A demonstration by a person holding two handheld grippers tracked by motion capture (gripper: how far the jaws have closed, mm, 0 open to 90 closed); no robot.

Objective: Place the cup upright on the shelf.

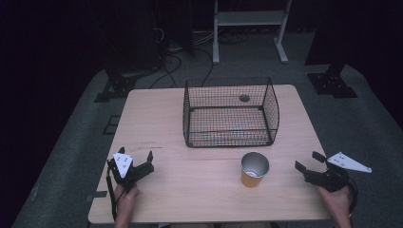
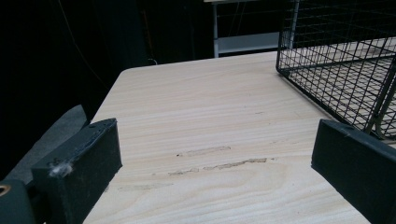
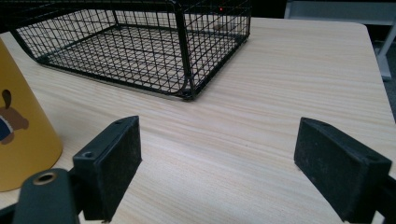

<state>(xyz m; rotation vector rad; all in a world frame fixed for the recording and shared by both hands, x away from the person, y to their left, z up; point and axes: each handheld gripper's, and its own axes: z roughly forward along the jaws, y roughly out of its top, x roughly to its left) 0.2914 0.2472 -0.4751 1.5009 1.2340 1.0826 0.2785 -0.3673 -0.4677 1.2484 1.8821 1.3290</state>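
I held both grippers with jaws spread and nothing between them: left gripper (image 1: 138, 164) at lower left, right gripper (image 1: 310, 161) at lower right. The yellow paper cup with silvery lining (image 1: 254, 169) stood upright at lower centre, apparently empty. The black wire-mesh basket (image 1: 230, 113) at centre held nothing. Risk, as I judged it: an off-centre pinch could tip or crush the light cup.

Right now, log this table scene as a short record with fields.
surface: wooden table
cup: yellow paper cup, upright, open, in front of the basket
basket: black wire basket, nothing seen inside, far half of table
left gripper: open, holding nothing, near left front edge
right gripper: open, holding nothing, right of the cup, apart from it
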